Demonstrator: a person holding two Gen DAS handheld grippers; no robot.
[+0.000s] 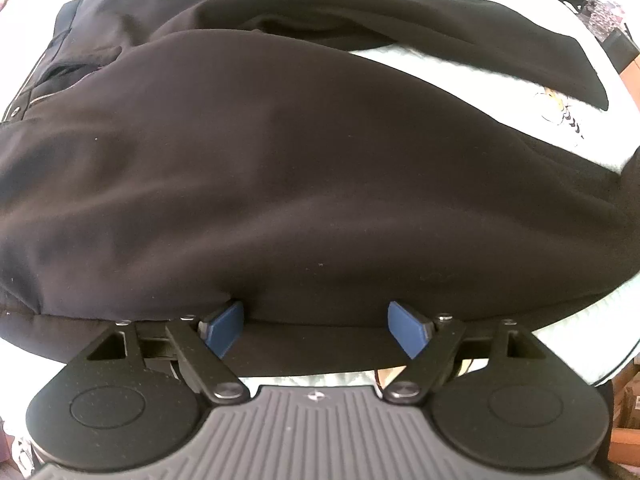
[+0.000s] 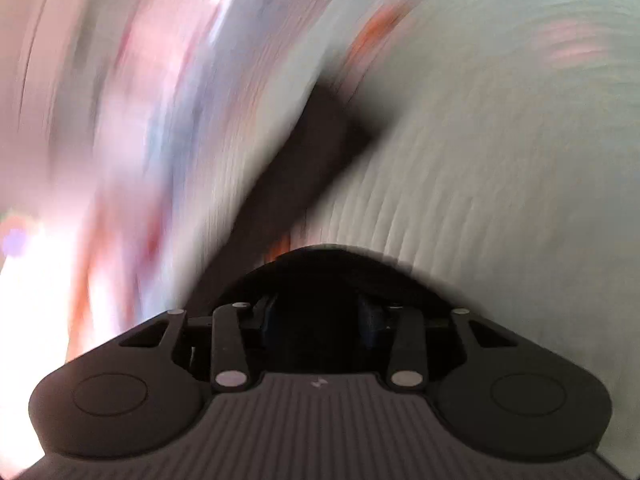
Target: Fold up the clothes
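Note:
Black trousers (image 1: 280, 160) lie spread on a pale mint bedspread (image 1: 460, 76), waistband and zip at the left, one leg reaching to the far right. My left gripper (image 1: 316, 320) points steeply down at the trousers' near edge. It is open, its blue pads (image 1: 224, 324) set wide at the fold, gripping nothing. The right wrist view is heavily smeared. My right gripper (image 2: 320, 320) has black cloth (image 2: 332, 276) bunched over and between its dim fingers, and a dark strip of trouser leg (image 2: 316, 148) runs away from it over the bedspread (image 2: 500, 160).
Clutter and a cardboard box (image 1: 630, 76) stand past the bed's far right edge. A small printed figure (image 1: 560, 112) shows on the bedspread beside the far leg. Pink and orange blur (image 2: 100, 140) fills the left of the right wrist view.

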